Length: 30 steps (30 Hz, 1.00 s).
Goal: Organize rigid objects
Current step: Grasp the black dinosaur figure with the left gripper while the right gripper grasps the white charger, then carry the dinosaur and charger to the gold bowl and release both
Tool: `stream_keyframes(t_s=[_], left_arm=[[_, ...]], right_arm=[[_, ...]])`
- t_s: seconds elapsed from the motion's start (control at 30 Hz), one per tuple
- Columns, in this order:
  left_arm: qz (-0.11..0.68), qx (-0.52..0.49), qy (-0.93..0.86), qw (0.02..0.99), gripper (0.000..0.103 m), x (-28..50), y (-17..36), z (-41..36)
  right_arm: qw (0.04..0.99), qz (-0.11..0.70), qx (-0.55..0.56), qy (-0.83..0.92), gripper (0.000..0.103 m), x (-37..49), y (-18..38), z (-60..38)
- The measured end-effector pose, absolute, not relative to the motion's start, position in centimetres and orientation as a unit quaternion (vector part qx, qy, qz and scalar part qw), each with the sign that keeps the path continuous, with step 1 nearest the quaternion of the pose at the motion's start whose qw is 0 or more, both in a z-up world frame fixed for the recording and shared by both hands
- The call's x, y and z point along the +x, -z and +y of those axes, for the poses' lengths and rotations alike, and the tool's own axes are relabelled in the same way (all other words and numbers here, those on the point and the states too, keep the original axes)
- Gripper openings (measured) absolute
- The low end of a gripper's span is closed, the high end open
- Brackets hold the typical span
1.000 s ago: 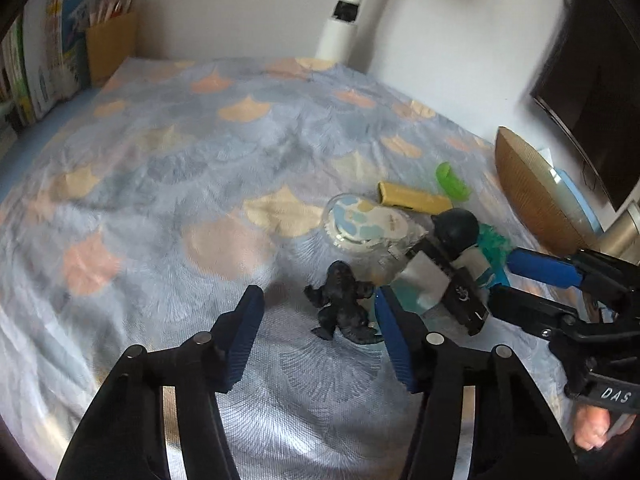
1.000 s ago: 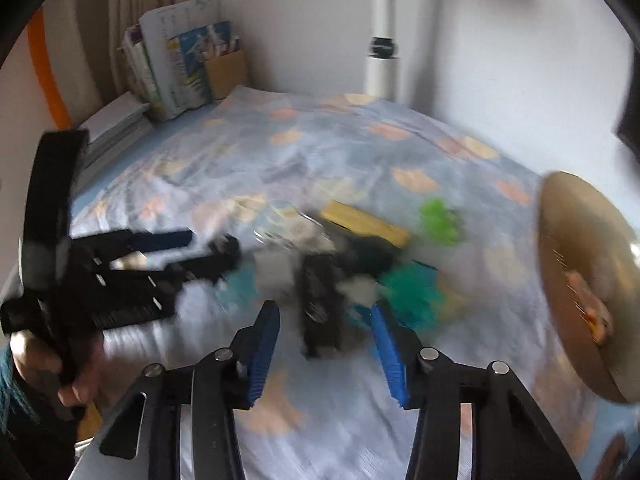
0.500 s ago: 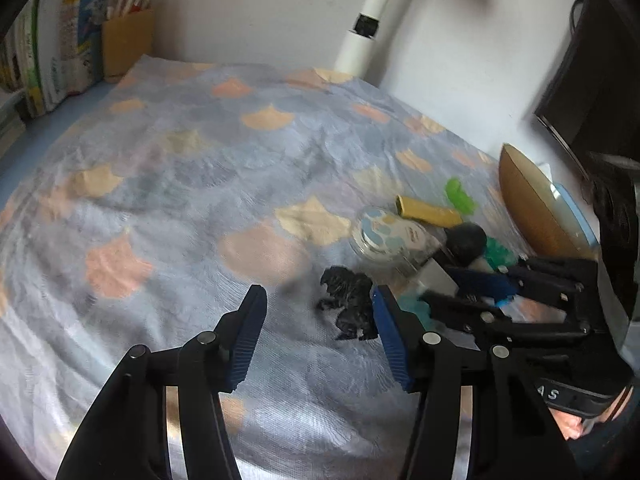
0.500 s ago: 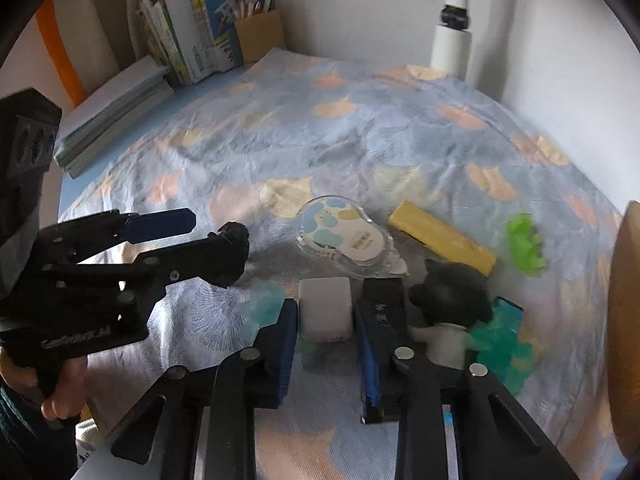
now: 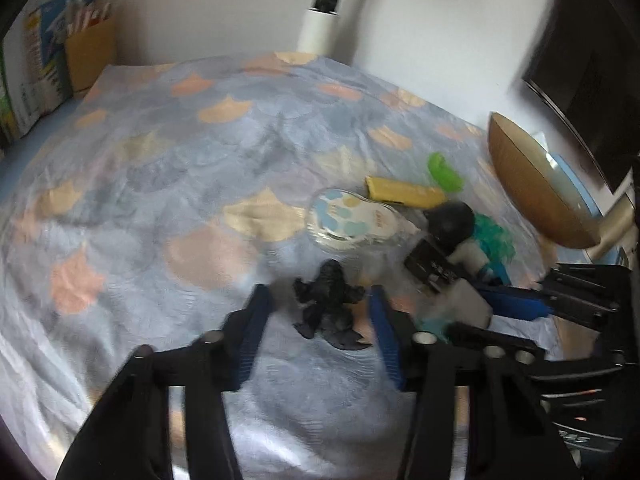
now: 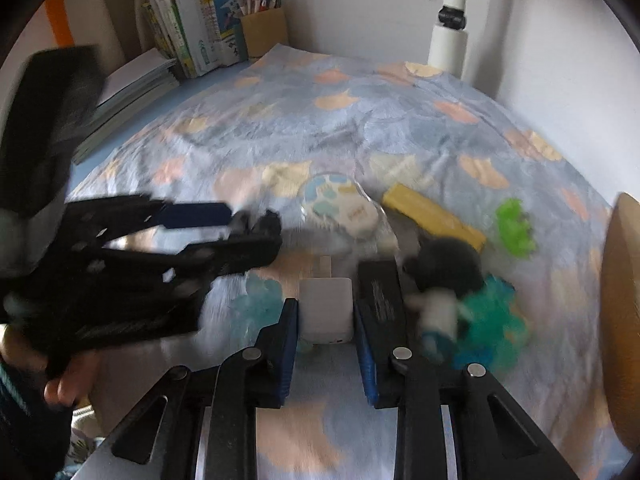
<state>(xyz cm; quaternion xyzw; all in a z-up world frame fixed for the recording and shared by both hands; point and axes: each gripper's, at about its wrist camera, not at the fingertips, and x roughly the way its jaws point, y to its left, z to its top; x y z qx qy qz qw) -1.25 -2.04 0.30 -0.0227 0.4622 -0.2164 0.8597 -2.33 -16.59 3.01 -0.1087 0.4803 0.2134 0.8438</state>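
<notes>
The right gripper (image 6: 326,318) had its fingers clamped on a white cube (image 6: 326,312). The left gripper (image 5: 322,322) was closing its fingers around a black figurine (image 5: 328,306), gaps remaining either side.

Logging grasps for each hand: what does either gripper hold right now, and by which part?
Right gripper clamps the white plastic charger cube by its two side faces. Left gripper is closing around the black toy figure, not yet gripping.

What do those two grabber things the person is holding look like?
Both are black plastic. The left gripper and the right gripper each have two long fingers faced with blue ribbed pads, silver bolts at the joints, and cut-out slots in the arms. The right one carries small white lettering. A dark sleeve shows at the left hand.
</notes>
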Motion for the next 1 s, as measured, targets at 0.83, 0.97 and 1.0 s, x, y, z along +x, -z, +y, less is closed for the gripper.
stream_keyframes(t_s=[0.83,0.97,1.0], left_arm=[[0.450,-0.066,0.164,0.875,0.031,-5.3,-2.1,1.3],[0.437,-0.050,0.179,0.880,0.031,-5.5,-3.7,-0.6],[0.434,-0.045,0.183,0.881,0.031,-5.5,-4.1,-1.0]], right_arm=[[0.835,0.488,-0.115,-0.229,0.028,-9.8,-2.1,-21.9],[0.838,0.467,-0.157,-0.235,0.026,-11.6,-2.4,-21.7],[0.838,0.463,-0.171,-0.235,0.026,-12.2,-2.6,-21.9]])
